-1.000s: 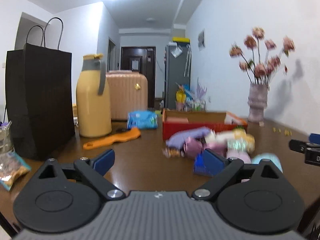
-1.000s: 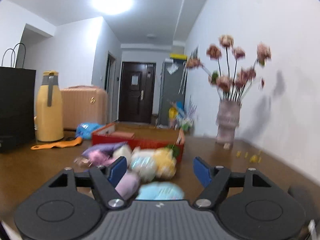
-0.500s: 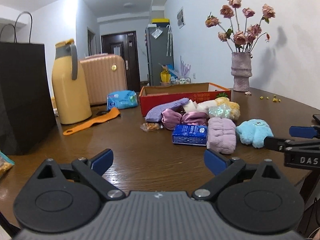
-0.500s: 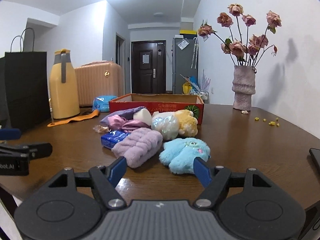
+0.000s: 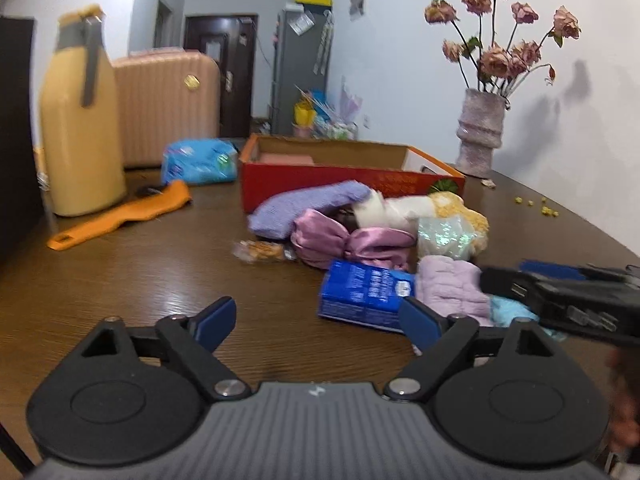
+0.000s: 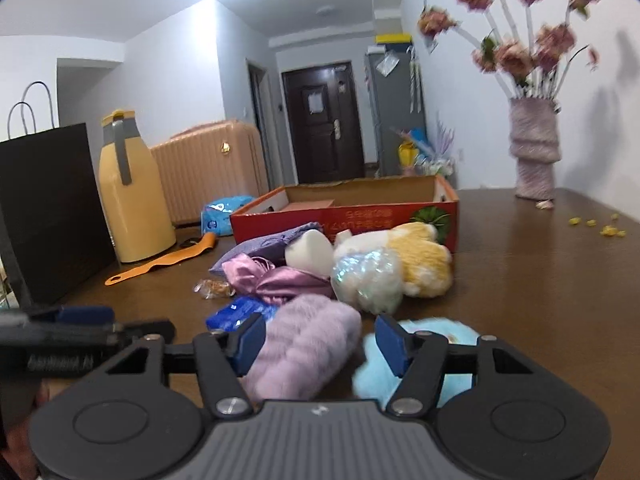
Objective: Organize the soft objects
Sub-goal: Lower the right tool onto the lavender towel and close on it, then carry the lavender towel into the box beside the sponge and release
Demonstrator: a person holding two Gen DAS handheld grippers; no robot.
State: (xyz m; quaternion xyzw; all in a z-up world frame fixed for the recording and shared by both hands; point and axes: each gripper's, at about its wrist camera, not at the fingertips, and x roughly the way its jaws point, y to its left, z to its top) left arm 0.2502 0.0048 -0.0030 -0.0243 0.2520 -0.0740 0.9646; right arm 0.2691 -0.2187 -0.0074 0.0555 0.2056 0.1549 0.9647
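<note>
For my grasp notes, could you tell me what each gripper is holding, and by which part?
Nothing is held. The left gripper stands open over bare table; the right gripper, jaws just closing, straddles the lilac plush without pressing it.

Both views are taken low over the wooden table (image 5: 120, 276), each along its own gripper's fingers, facing the far door. The left wrist view is set left of the heap of soft objects (image 5: 372, 232); the right wrist view is set close behind it. The red box (image 6: 360, 216) and vase (image 6: 534, 148) are shared by both.

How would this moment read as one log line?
left gripper: open, empty | right gripper: closing around lilac fluffy item, no grip yet | red box: behind pile
</note>
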